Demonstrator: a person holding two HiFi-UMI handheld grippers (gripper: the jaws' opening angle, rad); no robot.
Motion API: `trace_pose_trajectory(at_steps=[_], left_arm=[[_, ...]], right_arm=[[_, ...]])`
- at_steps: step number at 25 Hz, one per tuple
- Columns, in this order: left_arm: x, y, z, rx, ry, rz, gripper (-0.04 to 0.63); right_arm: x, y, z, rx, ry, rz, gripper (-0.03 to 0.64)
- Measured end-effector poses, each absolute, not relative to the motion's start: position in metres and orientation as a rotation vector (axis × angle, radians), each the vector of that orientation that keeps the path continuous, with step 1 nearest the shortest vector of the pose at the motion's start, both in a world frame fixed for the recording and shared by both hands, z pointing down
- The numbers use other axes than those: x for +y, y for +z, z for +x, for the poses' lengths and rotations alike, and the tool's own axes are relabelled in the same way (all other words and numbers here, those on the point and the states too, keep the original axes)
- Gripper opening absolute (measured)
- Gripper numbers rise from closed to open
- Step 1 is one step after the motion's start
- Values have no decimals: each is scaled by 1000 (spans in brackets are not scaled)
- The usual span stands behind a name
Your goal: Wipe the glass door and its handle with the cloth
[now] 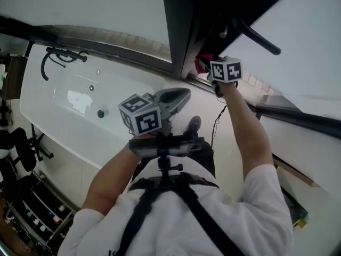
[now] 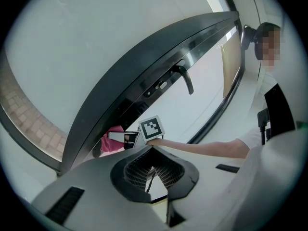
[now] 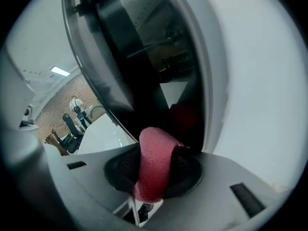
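Note:
The glass door's dark frame [image 1: 184,31] rises at the top middle of the head view, with its black lever handle [image 1: 258,36] sticking out to the right. My right gripper [image 1: 209,68] is shut on a pink cloth [image 1: 202,64] and holds it against the frame's lower edge. In the right gripper view the cloth [image 3: 154,162] bulges out between the jaws, close to the dark frame [image 3: 139,81]. My left gripper [image 1: 180,95] hangs back near my body, shut and holding nothing. Its own view shows the handle [image 2: 185,78], the cloth [image 2: 111,141] and the door frame [image 2: 144,57].
A white bathtub [image 1: 80,97] lies at the left with a black tap and hose [image 1: 61,55] on its far rim. A rack of dark items [image 1: 32,207] stands at the lower left. A thin cable [image 1: 216,124] hangs below my right arm, near my shoe [image 1: 193,124].

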State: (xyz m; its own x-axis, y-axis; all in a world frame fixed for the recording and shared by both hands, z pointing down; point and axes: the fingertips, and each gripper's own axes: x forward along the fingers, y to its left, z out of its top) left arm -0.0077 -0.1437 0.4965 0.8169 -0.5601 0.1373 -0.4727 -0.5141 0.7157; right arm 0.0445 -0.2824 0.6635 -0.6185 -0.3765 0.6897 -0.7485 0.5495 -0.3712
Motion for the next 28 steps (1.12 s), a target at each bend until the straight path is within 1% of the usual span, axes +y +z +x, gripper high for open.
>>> trace_pose_trajectory(at_steps=[9, 28], left_arm=[[-142, 485, -8, -739, -176, 2225, -8], [-146, 464, -12, -676, -260, 2266, -8]], right_arm=[[-289, 624, 45, -2250, 900, 964, 87], [-292, 508, 39, -2443, 863, 1081, 87]])
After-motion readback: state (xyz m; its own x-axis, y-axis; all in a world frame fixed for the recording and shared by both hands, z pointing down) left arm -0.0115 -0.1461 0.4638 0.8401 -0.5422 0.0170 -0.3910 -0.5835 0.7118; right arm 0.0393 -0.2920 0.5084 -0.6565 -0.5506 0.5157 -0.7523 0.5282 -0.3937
